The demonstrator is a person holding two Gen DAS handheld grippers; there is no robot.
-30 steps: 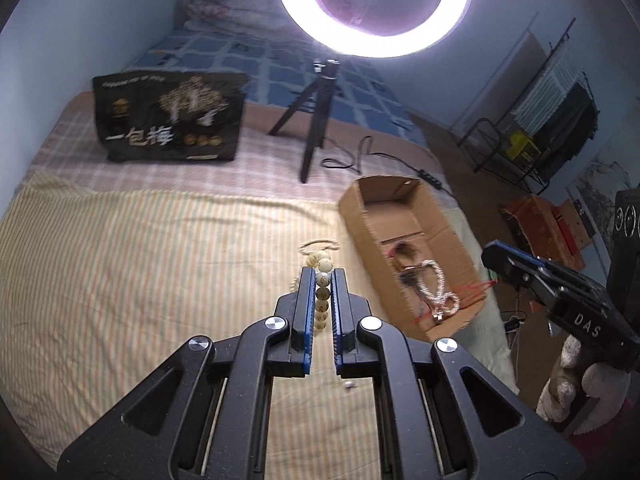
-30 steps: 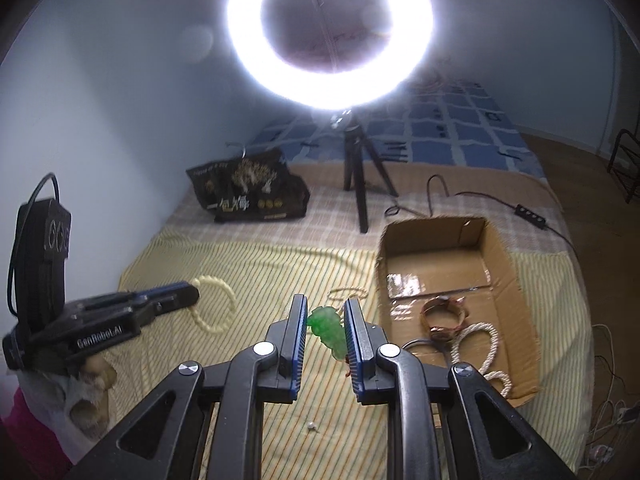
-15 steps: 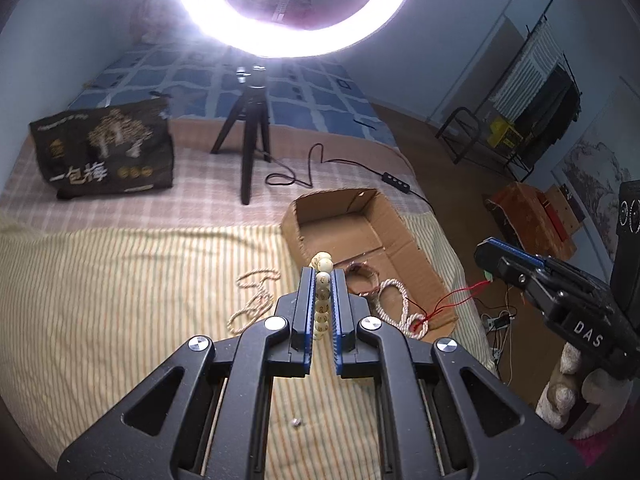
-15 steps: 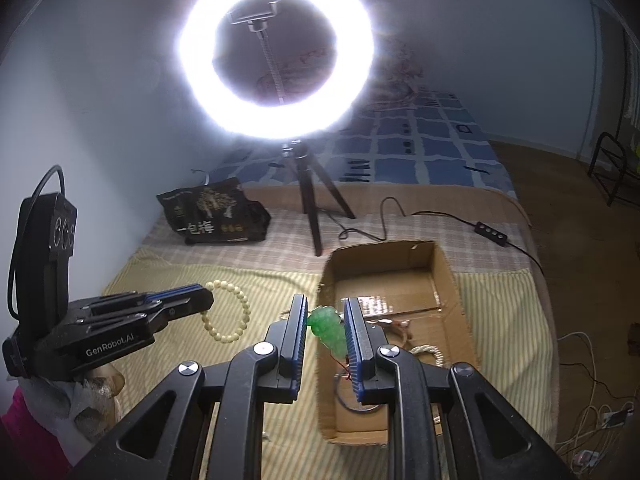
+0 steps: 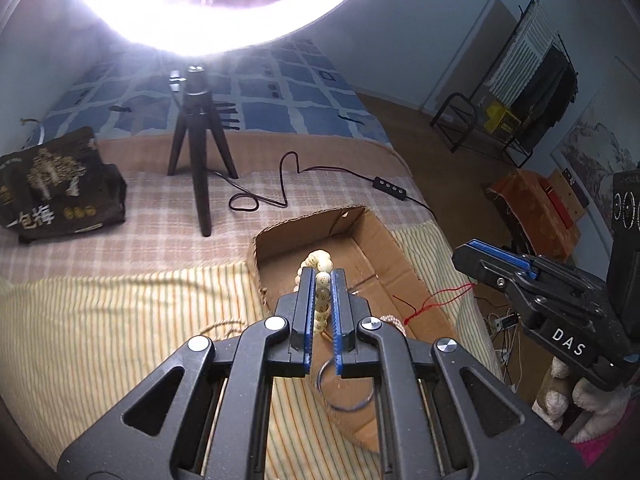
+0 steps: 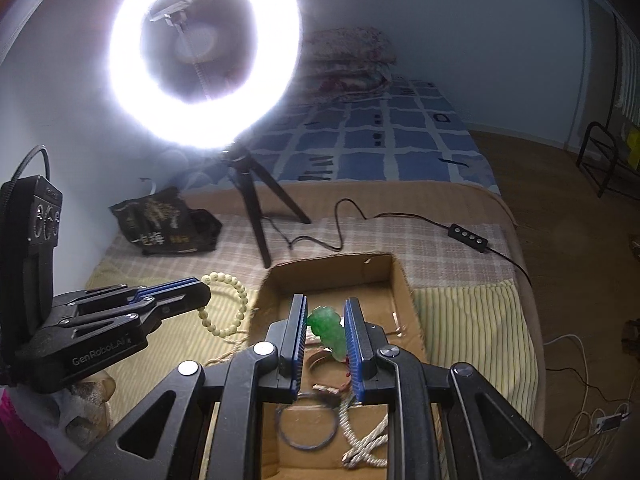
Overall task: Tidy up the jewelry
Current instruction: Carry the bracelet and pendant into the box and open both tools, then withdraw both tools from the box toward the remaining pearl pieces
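A: Change since a second back: both views swung from the striped yellow sheet [image 5: 120, 320] toward the cardboard box [image 5: 384, 248]. Box then at right of frame; now centre frame, directly beyond both claws.

B: State of claws?

A: Left claw [image 5: 322, 276] narrow, pinched on the cream bead bracelet [image 5: 320, 280]; loop sticking out past the tips, over the box's near left wall. Right claw [image 6: 326, 308] somewhat wider, clamped on the green jade pendant [image 6: 328, 330], red cord trailing below. Grip on both unchanged across the three frames.

B: Meaning for the task?

A: Judged as carry phase nearly done, release into box pending. Pendant appears above box interior already; bracelet closer to the edge, may need a little more travel inward.

B: Differences between views?

A: Right wrist view only: whole bracelet loop hanging from the left claw at left of frame, plus box contents in lower centre — dark ring bangle [image 6: 306, 424], white twisted cord [image 6: 368, 440], brownish bangle. Left wrist view only: right claw from the side at right edge, red cord [image 5: 436, 304] draped across the box's right wall; pendant itself hidden there. Tan cord on the sheet left of the box, not yet collected.
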